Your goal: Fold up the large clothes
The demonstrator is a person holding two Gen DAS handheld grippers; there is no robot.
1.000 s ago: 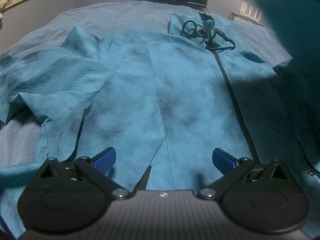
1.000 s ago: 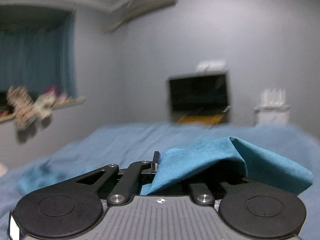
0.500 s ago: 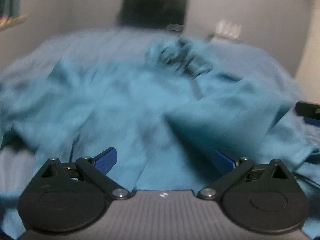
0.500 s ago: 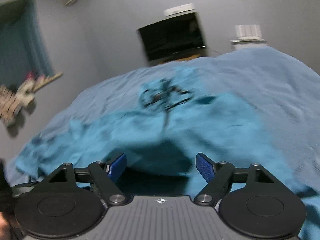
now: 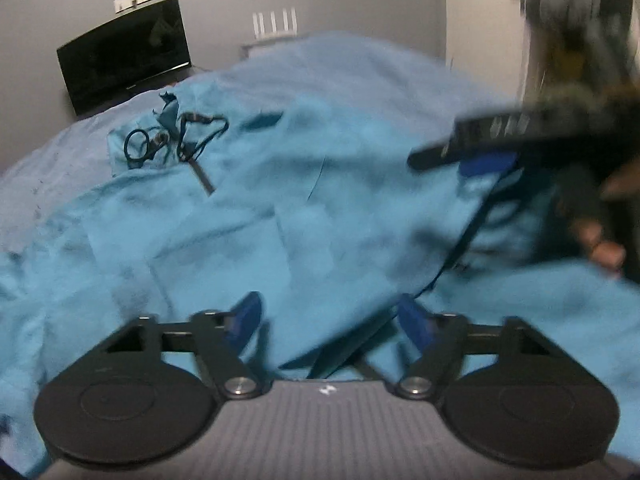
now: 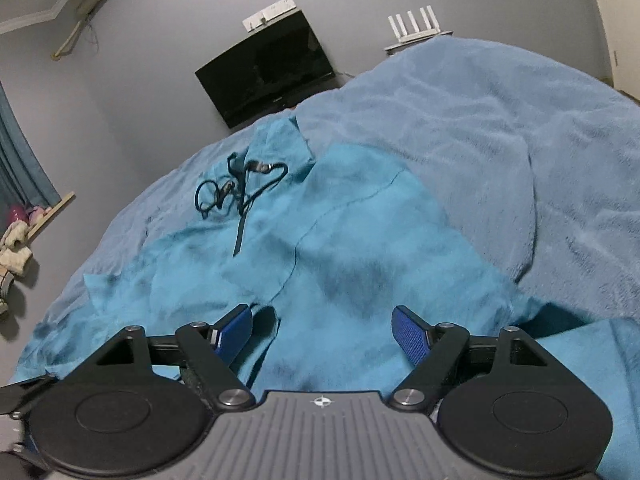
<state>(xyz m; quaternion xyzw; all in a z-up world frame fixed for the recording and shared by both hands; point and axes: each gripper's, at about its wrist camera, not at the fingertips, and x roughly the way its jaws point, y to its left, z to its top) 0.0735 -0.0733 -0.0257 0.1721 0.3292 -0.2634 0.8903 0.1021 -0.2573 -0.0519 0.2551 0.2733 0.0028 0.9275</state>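
Note:
A large teal garment (image 5: 248,208) with a dark drawstring (image 5: 176,140) at its collar lies spread on the bed. My left gripper (image 5: 330,316) hovers low over its near part. Its jaws are closing, with a raised fold and a dark zipper strip (image 5: 340,354) between them, and the pads do not press on the cloth. My right gripper (image 6: 322,326) is open just above the garment (image 6: 340,248), holding nothing. The left wrist view shows it blurred as the right gripper (image 5: 480,152) at the right, with a hand (image 5: 600,240) behind it.
A pale blue blanket (image 6: 520,140) covers the bed under and beyond the garment. A dark screen (image 6: 268,68) hangs on the far wall, with a white router (image 6: 416,24) on a shelf beside it. Toys (image 6: 16,252) sit on a ledge at the left.
My right gripper opened, let go of the cloth it held up, and sank toward the bed. The garment's right side now lies over the middle. My left gripper swung right, rolled, and narrowed its jaws.

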